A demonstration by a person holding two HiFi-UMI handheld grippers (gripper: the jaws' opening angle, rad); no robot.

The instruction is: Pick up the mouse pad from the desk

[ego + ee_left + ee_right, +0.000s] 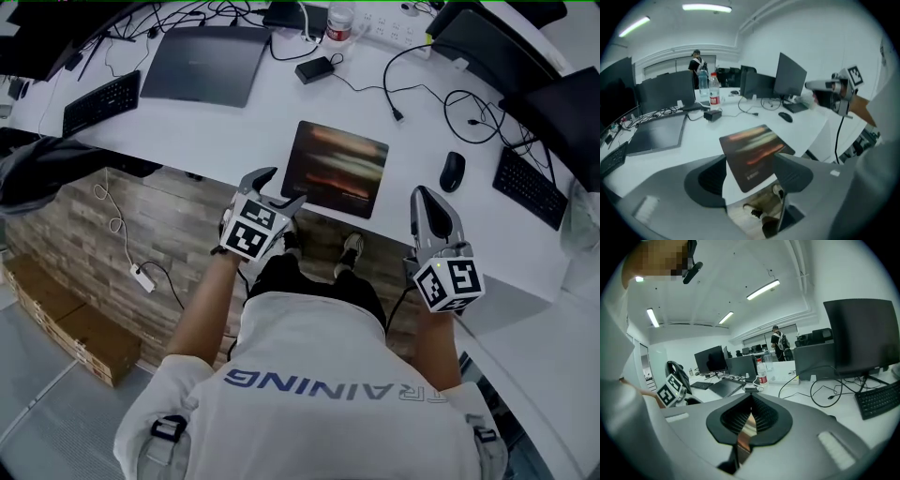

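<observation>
Mouse pad [336, 169]: dark rectangle with blurred orange-red streaks across the top face. It lies flat at the near edge of the white desk [234, 131]. Left gripper [275, 190]: released, jaws wide, just beside the pad's near-left corner. Right gripper [422, 199]: clenched on nothing, off to the pad's right.

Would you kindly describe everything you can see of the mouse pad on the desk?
The mouse pad is a thin, dark rectangle printed with blurred orange and red streaks. It lies flat on the white desk, slightly skewed, close to its front edge. Nothing rests on it; the left gripper hovers open at its near corner, apparently without touching it.
</observation>
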